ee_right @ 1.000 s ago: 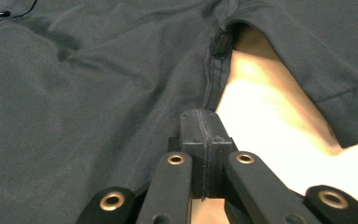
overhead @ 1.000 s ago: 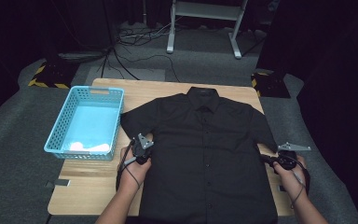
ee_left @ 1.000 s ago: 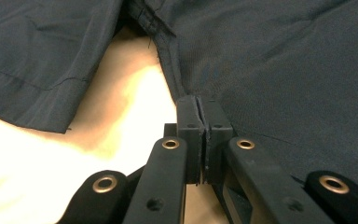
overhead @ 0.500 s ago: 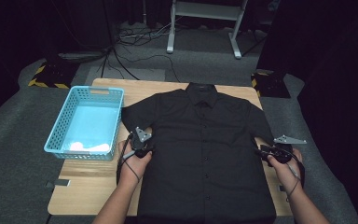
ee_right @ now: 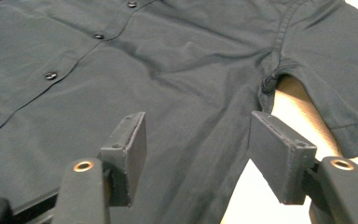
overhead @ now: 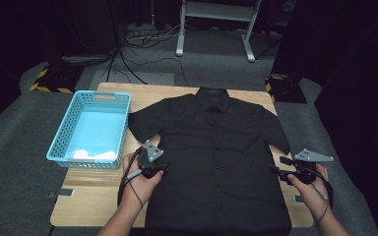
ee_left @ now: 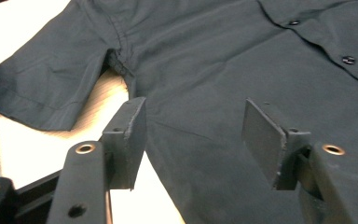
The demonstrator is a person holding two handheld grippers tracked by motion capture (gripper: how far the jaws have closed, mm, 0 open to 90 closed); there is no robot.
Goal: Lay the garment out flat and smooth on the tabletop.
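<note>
- High view: we see a black short-sleeved shirt (overhead: pixel 216 157) spread flat, buttons up, collar at the far edge of the wooden table (overhead: pixel 93 206). Our left gripper (overhead: pixel 151 164) sits at the shirt's left side seam, our right gripper (overhead: pixel 281 173) at its right side seam. A blue basket (overhead: pixel 91 129) stands to the left, just beside the left sleeve. Grey floor, cables and a white stand lie beyond, in a dark room.
- Left gripper view: its jaws have just been opening and stand apart above the side seam below the sleeve, with nothing clamped.
- Right gripper view: the same here, its jaws have just been opening and stand spread over the seam under the armpit, holding nothing.
- We judge the smoothing step is done; next each gripper should take a fresh hold, likely at a sleeve or hem, to fold.
</note>
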